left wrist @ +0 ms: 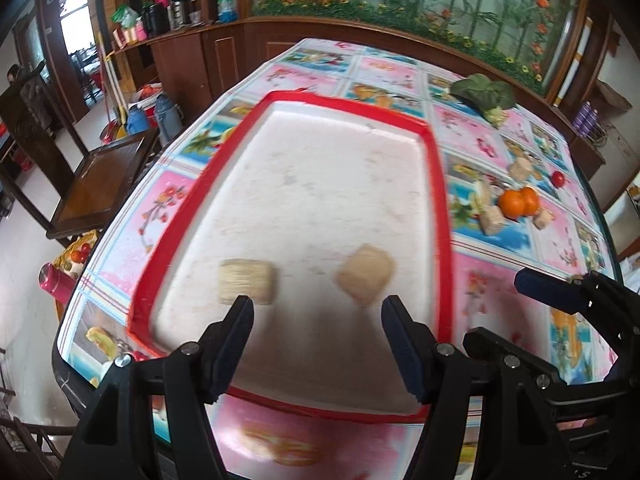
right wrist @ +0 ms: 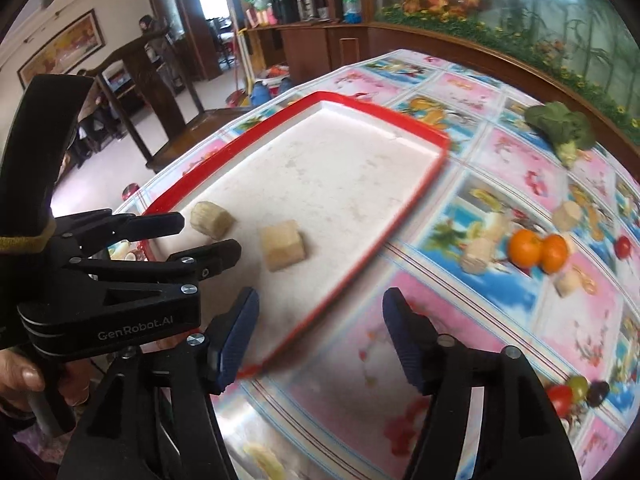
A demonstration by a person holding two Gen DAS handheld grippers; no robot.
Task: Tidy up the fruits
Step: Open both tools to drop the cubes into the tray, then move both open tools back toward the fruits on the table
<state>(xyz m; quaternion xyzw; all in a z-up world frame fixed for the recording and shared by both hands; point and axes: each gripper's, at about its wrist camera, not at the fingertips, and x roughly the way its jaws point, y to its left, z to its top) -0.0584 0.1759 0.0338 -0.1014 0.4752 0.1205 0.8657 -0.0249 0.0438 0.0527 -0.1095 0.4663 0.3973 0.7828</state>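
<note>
Two tan sugarcane chunks [left wrist: 247, 282] [left wrist: 365, 279] lying apart inside red-rimmed white tray [left wrist: 436, 184], near its front end. Left gripper [left wrist: 318, 344] poised over tray's near end, fingers spread, nothing between them. Right gripper [right wrist: 320, 338] over tablecloth [right wrist: 460, 320] beside tray's right rim, likewise spread and unladen. Two oranges [right wrist: 538, 248] touching, right of tray among more chunks; small tomato [right wrist: 623, 246] beyond. Leafy green vegetable [right wrist: 560, 126] at far edge.
</note>
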